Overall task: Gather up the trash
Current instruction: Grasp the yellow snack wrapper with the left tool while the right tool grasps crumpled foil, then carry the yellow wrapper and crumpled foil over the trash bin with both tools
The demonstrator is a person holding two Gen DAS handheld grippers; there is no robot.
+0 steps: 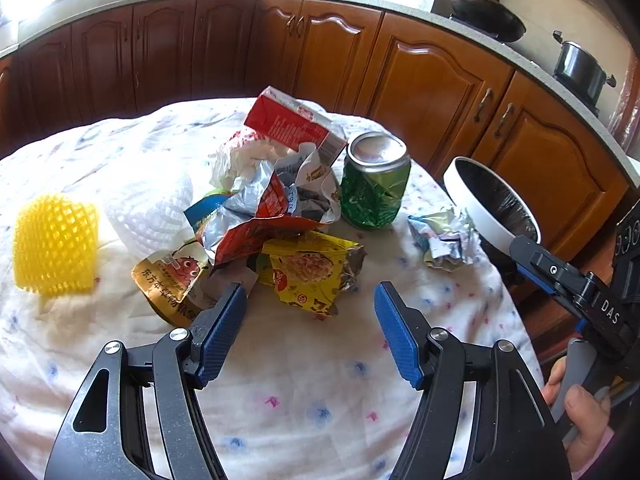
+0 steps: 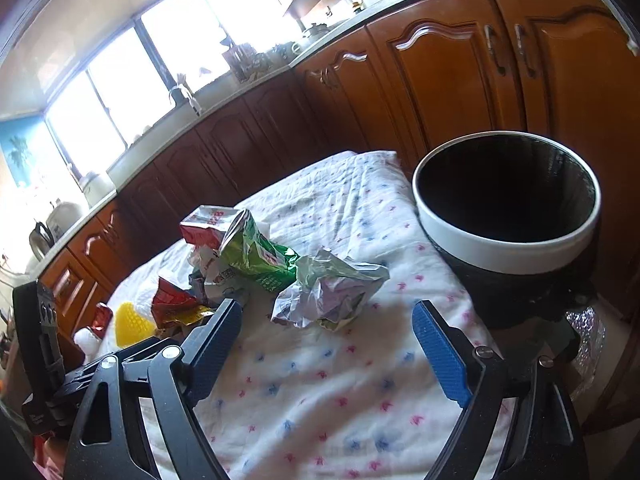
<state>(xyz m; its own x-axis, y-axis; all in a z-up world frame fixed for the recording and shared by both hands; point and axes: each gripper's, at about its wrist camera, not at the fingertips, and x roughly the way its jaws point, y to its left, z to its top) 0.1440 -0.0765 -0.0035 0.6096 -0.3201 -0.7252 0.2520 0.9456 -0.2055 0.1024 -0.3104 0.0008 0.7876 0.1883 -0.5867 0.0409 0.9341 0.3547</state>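
Note:
A heap of trash lies on the cloth-covered table (image 1: 304,380): a red carton (image 1: 292,124), crumpled wrappers (image 1: 272,208), a yellow snack bag (image 1: 312,276), a dented green can (image 1: 376,184) and a crumpled paper ball (image 1: 444,236). My left gripper (image 1: 310,300) stands open just short of the yellow bag, holding nothing. In the right wrist view the paper ball (image 2: 328,296) lies just ahead of my open, empty right gripper (image 2: 328,316). A bin (image 2: 508,208) with a white rim and black liner stands at the table's right edge, also seen as the bin (image 1: 484,204) in the left view.
A yellow foam net (image 1: 56,244) and a white foam net (image 1: 152,216) lie left of the heap. Wooden kitchen cabinets (image 1: 432,80) run behind the table, with a pan (image 1: 484,16) and a pot (image 1: 580,68) on the counter. A hand (image 1: 580,404) holds the right gripper's handle.

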